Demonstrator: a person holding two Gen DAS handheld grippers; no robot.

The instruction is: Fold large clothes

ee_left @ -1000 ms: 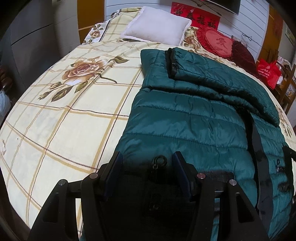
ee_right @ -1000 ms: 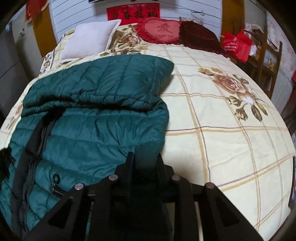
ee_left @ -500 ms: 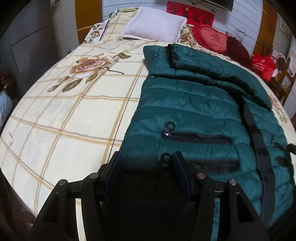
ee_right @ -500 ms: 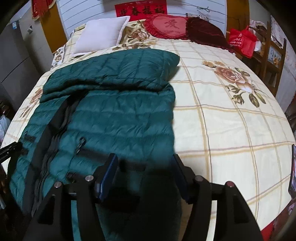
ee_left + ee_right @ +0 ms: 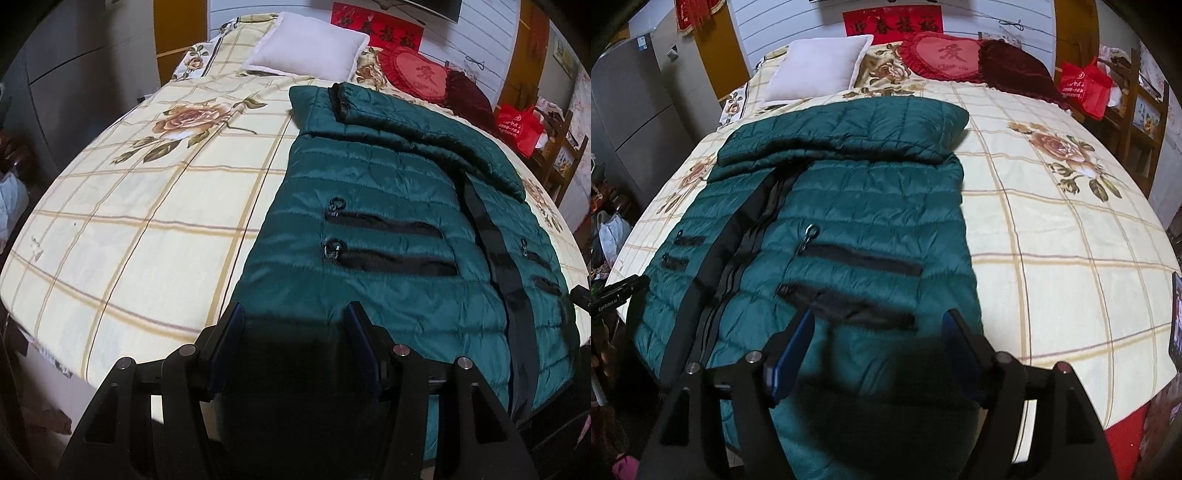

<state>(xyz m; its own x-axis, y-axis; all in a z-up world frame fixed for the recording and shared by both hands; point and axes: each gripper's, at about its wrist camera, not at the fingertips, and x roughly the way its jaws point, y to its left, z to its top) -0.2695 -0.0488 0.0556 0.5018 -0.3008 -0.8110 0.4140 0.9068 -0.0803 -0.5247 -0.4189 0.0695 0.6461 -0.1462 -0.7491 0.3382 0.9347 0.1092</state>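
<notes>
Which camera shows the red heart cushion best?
The right wrist view: the red heart cushion faces the camera whole, beside the white pillow. The left wrist view shows it smaller, at an angle.

Dim indoor light, strong fisheye bending, dark vignetted corners.

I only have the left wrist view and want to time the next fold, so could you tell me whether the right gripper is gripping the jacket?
Observer: No. The right gripper has its jaws opening, and the hem of the green jacket lies between its fingers, not pinched.
Operator: Thank you. Is anything awkward close to it?
Observer: Yes, the lower pocket zip on that side gapes open just ahead of the fingers.
</notes>
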